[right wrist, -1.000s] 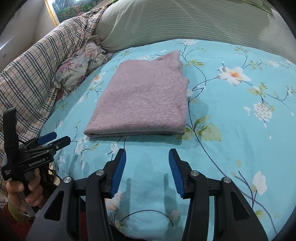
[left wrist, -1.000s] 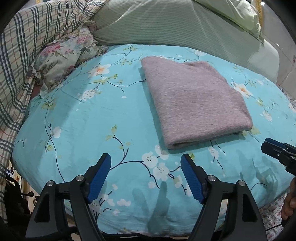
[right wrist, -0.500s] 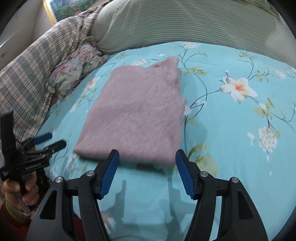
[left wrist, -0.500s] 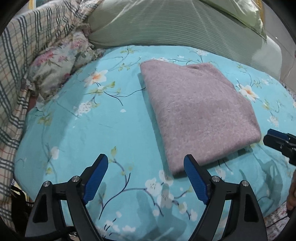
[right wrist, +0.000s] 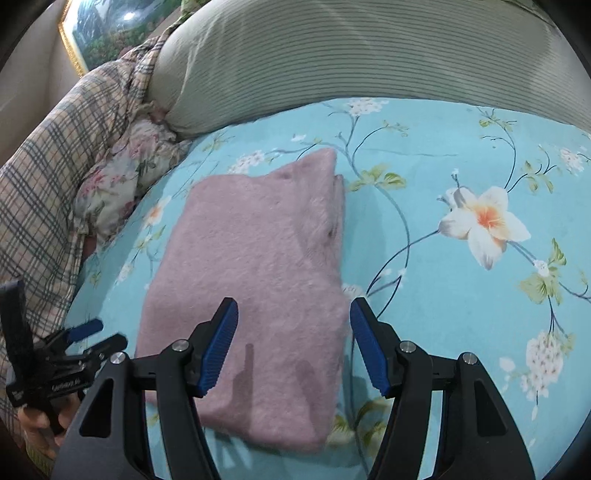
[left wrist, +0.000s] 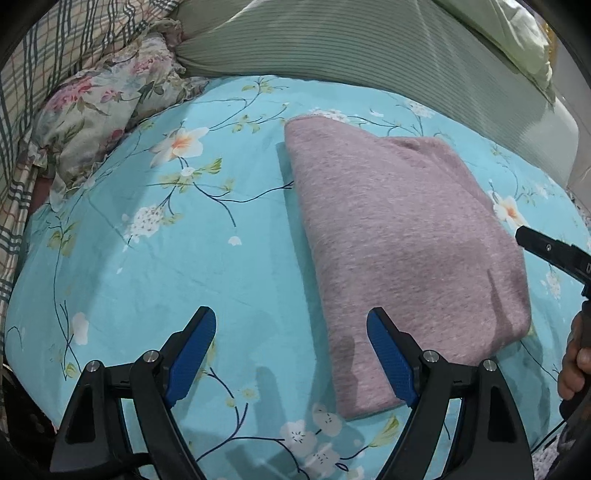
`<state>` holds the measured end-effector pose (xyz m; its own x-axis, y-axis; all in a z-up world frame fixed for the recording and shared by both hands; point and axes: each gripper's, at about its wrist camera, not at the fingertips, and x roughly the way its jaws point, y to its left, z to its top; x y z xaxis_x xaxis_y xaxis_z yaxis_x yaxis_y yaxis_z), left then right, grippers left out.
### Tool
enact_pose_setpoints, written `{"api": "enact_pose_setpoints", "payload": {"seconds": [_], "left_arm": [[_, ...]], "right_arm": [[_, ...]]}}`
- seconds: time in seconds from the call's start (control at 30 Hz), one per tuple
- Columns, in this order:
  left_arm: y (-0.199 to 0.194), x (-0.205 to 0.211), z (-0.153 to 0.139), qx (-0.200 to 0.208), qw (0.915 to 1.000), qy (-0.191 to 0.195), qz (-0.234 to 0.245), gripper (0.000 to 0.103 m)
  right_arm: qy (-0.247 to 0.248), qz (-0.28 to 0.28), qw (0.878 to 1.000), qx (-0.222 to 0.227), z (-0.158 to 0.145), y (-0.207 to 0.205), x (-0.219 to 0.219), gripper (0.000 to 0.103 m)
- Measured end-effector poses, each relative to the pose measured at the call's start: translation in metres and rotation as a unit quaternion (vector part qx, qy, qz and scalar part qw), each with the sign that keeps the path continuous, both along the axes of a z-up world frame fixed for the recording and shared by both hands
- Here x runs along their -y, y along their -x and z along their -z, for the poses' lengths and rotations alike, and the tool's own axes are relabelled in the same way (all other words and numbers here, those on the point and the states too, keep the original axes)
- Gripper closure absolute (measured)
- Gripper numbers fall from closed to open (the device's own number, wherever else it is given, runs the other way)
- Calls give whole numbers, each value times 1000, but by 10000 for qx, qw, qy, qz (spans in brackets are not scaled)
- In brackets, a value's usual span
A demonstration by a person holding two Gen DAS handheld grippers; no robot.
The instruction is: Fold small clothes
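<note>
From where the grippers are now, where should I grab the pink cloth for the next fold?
Probably the two near corners of the pink cloth. It lies flat, folded, its near edge facing both open grippers. The right gripper already straddles the near right corner; the left gripper is beside the near left corner. Come in low from the near side.

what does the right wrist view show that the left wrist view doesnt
Only the right wrist view shows the framed picture on the wall and the whole left claw in a hand. Only the left wrist view shows the pale green pillow at the far corner. Both share the folded pink cloth on the floral sheet, the striped pillow, the plaid blanket and an open claw.
</note>
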<state>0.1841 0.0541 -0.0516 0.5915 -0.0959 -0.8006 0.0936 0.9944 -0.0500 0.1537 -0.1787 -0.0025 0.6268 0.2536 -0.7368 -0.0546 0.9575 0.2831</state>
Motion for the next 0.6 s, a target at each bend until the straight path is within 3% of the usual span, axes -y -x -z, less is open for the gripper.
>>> {"api": "enact_pose_setpoints", "payload": {"seconds": [0.13, 0.27, 0.6], "left_arm": [[9, 3, -2, 38, 9999, -124, 78, 19], [23, 1, -4, -26, 9998, -83, 179, 19], [65, 10, -10, 167, 9972, -681, 256, 17]], "right_arm": [[91, -143, 9998, -82, -1, 23, -10, 38], [159, -272, 9994, -143, -2, 47, -16, 26], [494, -532, 9972, -186, -7, 97, -37, 15]]}}
